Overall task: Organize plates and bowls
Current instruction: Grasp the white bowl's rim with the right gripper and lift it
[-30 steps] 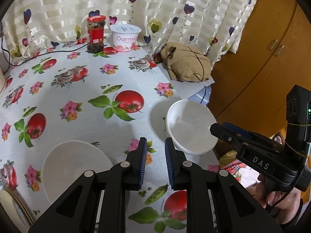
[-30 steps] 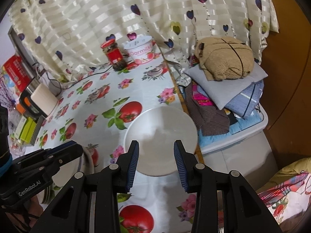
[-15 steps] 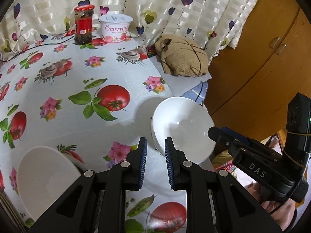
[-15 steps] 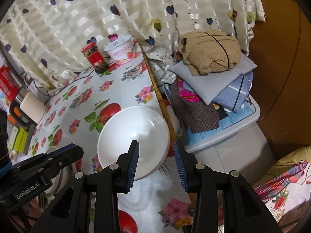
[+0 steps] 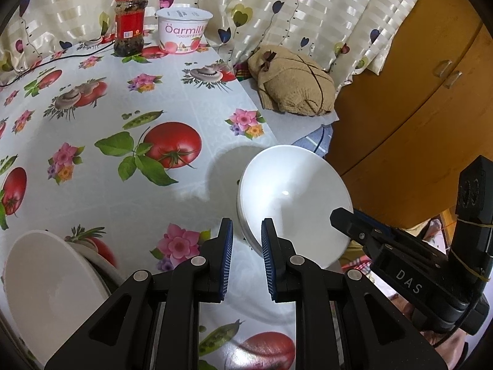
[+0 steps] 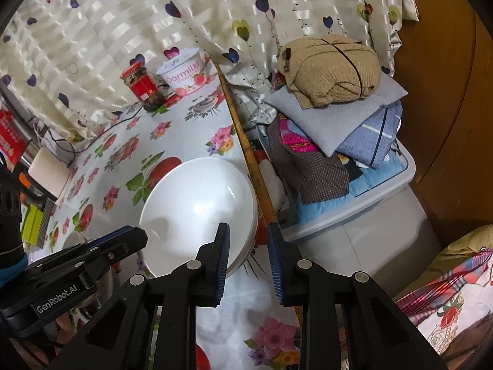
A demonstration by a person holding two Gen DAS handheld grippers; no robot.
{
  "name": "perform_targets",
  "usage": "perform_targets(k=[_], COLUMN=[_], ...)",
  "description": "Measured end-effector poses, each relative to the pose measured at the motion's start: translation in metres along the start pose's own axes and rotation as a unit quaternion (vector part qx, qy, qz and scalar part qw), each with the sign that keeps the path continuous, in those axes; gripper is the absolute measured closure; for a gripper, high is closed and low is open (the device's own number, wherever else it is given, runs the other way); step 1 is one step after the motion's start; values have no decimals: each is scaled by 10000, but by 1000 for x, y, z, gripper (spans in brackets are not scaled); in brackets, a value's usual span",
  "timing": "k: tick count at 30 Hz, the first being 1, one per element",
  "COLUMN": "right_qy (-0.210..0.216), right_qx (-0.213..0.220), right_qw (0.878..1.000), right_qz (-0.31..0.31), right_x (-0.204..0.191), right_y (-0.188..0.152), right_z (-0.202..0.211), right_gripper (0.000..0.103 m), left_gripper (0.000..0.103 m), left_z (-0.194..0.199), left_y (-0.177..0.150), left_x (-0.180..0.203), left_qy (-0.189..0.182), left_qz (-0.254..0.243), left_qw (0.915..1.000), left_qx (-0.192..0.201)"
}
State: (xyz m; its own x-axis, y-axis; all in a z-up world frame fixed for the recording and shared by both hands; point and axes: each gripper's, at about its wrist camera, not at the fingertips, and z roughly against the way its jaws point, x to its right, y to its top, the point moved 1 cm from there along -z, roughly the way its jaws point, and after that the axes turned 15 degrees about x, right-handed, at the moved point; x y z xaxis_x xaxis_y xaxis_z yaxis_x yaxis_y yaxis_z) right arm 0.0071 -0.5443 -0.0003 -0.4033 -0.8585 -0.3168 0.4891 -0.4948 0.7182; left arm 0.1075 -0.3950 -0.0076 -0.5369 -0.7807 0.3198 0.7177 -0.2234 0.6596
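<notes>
two grippers closing in on white bowl at table edge

white bowl is sitting on the tablecloth by the table's right edge, looking like a stack of two. right gripper is straddling its near rim, w/ jaws that have just been narrowing; rim is sitting in the gap, pads not clearly pressing yet. left gripper is hovering just beside the bowl's left rim, jaws partly apart, nothing btwn them. second white bowl is lying at the lower left. jar & yogurt tub are standing at the back by the curtain.
</notes>
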Motion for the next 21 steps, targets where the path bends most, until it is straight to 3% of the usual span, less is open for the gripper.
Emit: perform_targets(k=[21], right_qy=[47], right_qx=[-21], right_qw=[10000], right_qz=[44], right_x=[-8], right_y=[-3], right_z=[-1], right_gripper=[85], left_gripper=[84], left_z=[8], left_y=[0], left_x=[3], left_qy=[-61], left_qz=[-129], left_qw=[9999], left_qx=[91])
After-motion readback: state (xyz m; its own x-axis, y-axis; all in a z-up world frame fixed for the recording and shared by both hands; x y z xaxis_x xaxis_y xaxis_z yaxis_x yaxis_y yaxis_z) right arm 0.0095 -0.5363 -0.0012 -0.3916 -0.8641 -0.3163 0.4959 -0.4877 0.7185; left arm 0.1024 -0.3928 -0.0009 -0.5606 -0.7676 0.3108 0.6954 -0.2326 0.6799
